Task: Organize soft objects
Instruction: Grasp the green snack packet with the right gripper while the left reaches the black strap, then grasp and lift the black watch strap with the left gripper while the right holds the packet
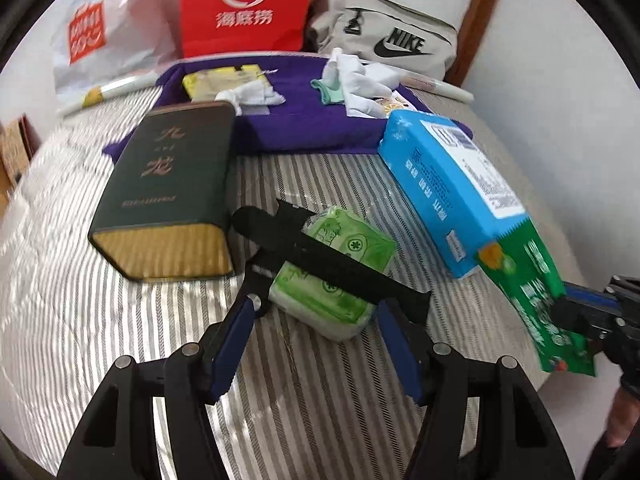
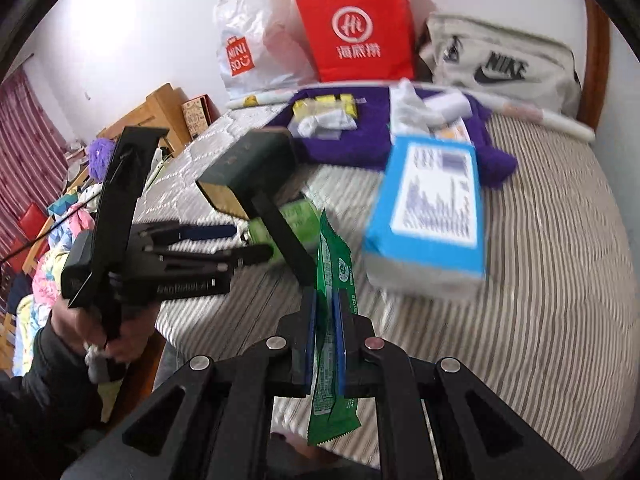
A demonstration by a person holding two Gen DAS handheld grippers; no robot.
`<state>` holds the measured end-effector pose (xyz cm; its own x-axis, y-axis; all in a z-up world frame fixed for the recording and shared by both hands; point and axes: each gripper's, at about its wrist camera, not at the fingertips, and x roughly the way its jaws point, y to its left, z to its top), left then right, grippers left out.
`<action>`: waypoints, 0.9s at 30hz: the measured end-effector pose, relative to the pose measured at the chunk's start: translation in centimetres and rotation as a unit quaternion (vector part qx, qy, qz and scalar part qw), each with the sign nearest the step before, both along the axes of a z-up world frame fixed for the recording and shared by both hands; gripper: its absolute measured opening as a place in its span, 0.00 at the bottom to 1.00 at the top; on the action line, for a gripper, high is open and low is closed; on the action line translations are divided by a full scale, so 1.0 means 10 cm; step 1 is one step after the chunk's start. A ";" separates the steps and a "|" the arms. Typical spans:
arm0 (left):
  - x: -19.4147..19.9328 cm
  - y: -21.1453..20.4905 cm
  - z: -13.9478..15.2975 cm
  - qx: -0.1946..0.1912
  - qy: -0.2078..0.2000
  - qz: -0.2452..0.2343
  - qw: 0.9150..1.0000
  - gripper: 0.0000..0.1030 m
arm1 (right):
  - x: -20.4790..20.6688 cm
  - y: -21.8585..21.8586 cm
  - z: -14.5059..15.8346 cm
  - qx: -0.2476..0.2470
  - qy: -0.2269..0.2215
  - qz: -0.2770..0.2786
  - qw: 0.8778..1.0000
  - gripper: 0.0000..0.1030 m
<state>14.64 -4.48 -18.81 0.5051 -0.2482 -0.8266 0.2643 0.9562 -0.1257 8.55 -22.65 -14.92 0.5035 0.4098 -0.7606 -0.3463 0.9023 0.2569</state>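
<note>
A green pocket tissue pack (image 1: 340, 256) lies low over the striped bed between the fingers of my left gripper (image 1: 324, 288). Both fingers touch its sides, and a black fingertip bar crosses its top. My right gripper (image 2: 325, 320) is shut on a flat green sachet (image 2: 334, 264), pinched upright between the blue pads. The left wrist view shows the same sachet (image 1: 536, 280) at the right edge with the right gripper (image 1: 576, 316) on it. A blue tissue pack (image 1: 448, 188) lies just beyond the sachet. White cloths (image 1: 360, 84) rest on a purple towel (image 1: 304, 132).
A dark green box (image 1: 172, 192) lies left of the tissue pack. At the head of the bed stand a red paper bag (image 1: 244, 4), a white plastic bag (image 1: 100, 32) and a grey Nike bag (image 1: 392, 36). A hand (image 2: 100, 332) holds the left gripper at the bed's left edge.
</note>
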 end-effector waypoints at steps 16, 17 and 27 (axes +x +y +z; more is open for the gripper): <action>0.09 -0.26 -0.18 0.078 -0.022 -0.053 0.995 0.72 | 0.17 -0.32 -0.37 0.001 0.039 -0.052 0.998 0.10; 0.09 -0.27 -0.18 0.078 -0.026 -0.052 0.995 0.72 | 0.16 -0.33 -0.38 0.007 0.039 -0.050 0.998 0.10; -0.09 -0.08 -0.14 0.047 -0.016 -0.042 0.998 0.54 | 0.22 -0.21 -0.63 -0.005 0.076 -0.024 0.997 0.23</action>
